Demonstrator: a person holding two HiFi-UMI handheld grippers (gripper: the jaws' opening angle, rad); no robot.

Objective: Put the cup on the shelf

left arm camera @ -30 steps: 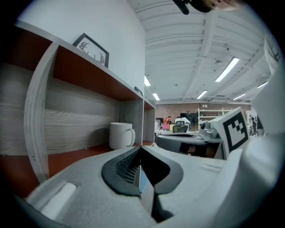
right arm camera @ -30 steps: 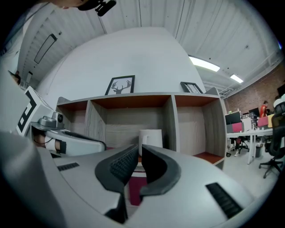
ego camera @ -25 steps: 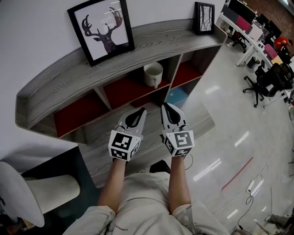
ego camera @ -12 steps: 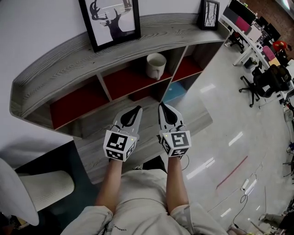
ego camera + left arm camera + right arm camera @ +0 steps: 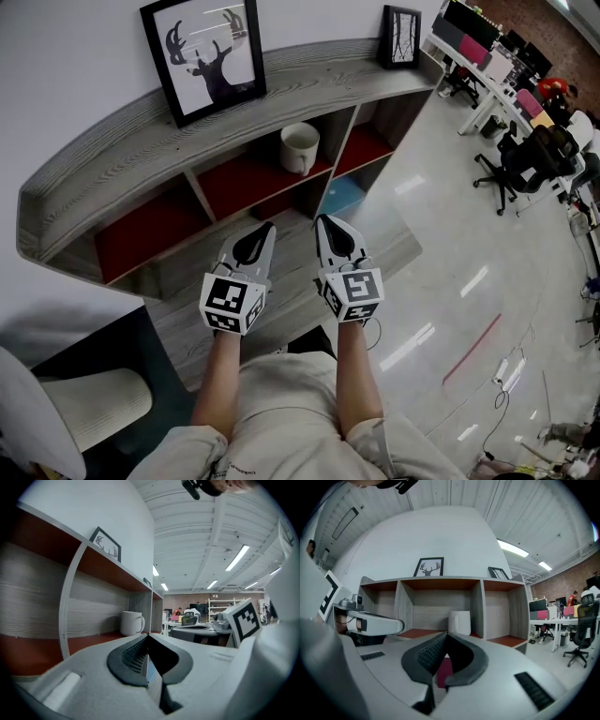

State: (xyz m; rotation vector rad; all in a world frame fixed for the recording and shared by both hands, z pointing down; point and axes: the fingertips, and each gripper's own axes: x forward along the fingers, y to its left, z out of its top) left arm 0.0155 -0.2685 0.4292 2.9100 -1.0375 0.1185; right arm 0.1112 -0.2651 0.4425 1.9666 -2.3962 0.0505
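Observation:
A white cup [image 5: 300, 147] stands upright in the middle compartment of the grey wooden shelf [image 5: 122, 150], on its red floor; it also shows as the cup [image 5: 131, 623] and the cup [image 5: 460, 622]. My left gripper [image 5: 265, 228] and right gripper [image 5: 322, 221] hang side by side in front of the shelf, a short way back from the cup, both pointing level at it. Each is shut, jaw tips meeting with nothing between them. In the left gripper view the left gripper [image 5: 147, 635] is empty; in the right gripper view the right gripper [image 5: 446, 635] is empty too.
A framed deer picture [image 5: 206, 58] and a smaller frame [image 5: 400, 36] stand on the shelf top. A white chair [image 5: 56, 412] is at lower left. Glossy floor, desks and office chairs [image 5: 530, 155] lie to the right. The person's legs [image 5: 281, 422] are below the grippers.
The head view has shifted a little, so shelf and cup sit slightly lower and further left in the picture than half a second ago. Both grippers keep their place before the shelf, still shut.

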